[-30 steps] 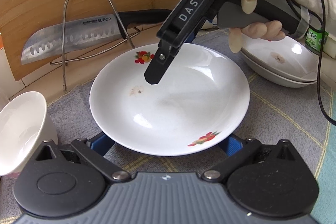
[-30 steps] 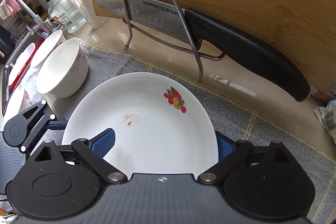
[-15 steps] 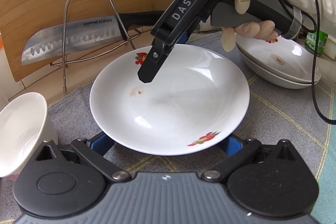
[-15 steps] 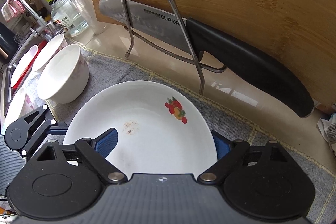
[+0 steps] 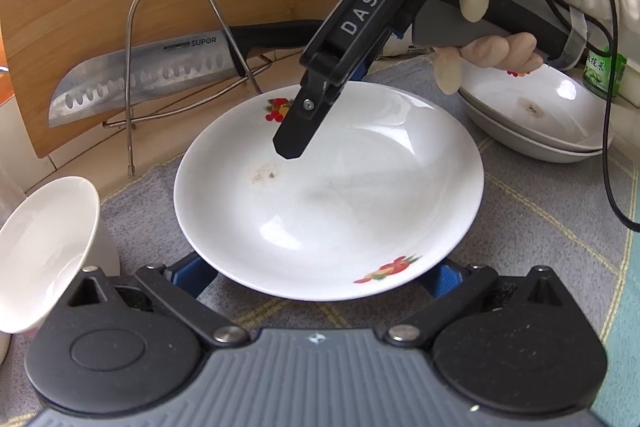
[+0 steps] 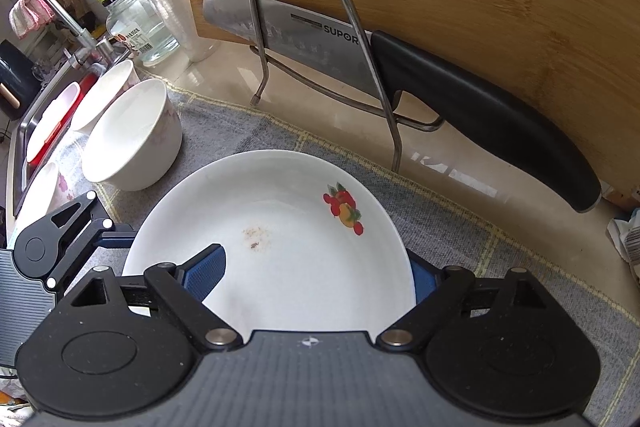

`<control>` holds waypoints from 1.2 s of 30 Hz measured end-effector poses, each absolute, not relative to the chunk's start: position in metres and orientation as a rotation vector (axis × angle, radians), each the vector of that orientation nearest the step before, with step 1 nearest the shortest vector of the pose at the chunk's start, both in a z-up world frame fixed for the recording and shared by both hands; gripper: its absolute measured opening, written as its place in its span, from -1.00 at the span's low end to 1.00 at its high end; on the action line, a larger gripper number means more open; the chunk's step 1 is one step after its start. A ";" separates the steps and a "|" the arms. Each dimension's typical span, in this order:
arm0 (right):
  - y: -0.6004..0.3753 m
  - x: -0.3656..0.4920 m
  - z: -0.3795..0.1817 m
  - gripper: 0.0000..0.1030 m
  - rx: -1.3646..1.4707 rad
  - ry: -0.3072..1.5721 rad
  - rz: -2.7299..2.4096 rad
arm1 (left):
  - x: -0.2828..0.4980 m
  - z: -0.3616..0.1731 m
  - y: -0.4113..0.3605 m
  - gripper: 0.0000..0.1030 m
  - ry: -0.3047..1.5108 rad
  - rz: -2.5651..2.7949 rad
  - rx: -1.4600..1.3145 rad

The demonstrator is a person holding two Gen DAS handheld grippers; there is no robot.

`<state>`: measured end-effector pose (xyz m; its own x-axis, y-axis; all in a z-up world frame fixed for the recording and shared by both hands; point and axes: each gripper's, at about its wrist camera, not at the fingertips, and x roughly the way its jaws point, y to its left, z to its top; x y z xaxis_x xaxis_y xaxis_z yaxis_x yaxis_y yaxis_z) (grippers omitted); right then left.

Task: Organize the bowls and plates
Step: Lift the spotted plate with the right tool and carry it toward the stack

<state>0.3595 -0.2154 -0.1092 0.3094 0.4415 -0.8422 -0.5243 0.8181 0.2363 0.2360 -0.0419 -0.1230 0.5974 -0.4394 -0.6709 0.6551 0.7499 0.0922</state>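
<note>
Right wrist: right gripper [image 6: 316, 273], jaws narrowed since before, straddles the plate [image 6: 288, 251] rim, unclamped; left gripper [image 5: 320, 273] wide apart; plate holds crumbs.

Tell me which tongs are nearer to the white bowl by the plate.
Left. The left tongs sit beside the white bowl, at the plate's near edge. The right tongs, jaws just closing with the plate's rim between them, are farther off.

White plate [image 5: 340, 203] with fruit motifs, brown smudge, lying flat on grey mat; white bowl [image 5: 44, 251] sitting left; stacked plates [image 5: 536, 123] resting right.
</note>
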 end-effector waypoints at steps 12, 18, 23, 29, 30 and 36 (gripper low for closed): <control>-0.208 0.338 -0.094 0.84 -0.106 1.076 0.651 | 0.219 -0.109 -0.034 0.99 0.689 -0.655 0.317; -0.204 0.319 -0.083 0.84 -0.114 1.071 0.650 | 0.203 -0.097 -0.033 0.99 0.711 -0.657 0.307; -0.203 0.300 -0.076 0.84 -0.116 1.068 0.643 | 0.186 -0.085 -0.031 0.99 0.723 -0.671 0.318; -0.210 0.275 -0.071 0.84 -0.098 1.070 0.626 | 0.173 -0.077 -0.035 0.99 0.735 -0.705 0.344; -0.213 0.271 -0.070 0.84 -0.096 1.070 0.620 | 0.172 -0.076 -0.037 0.99 0.735 -0.711 0.348; -0.233 0.249 -0.064 0.84 -0.063 1.058 0.569 | 0.163 -0.068 -0.050 0.99 0.717 -0.766 0.372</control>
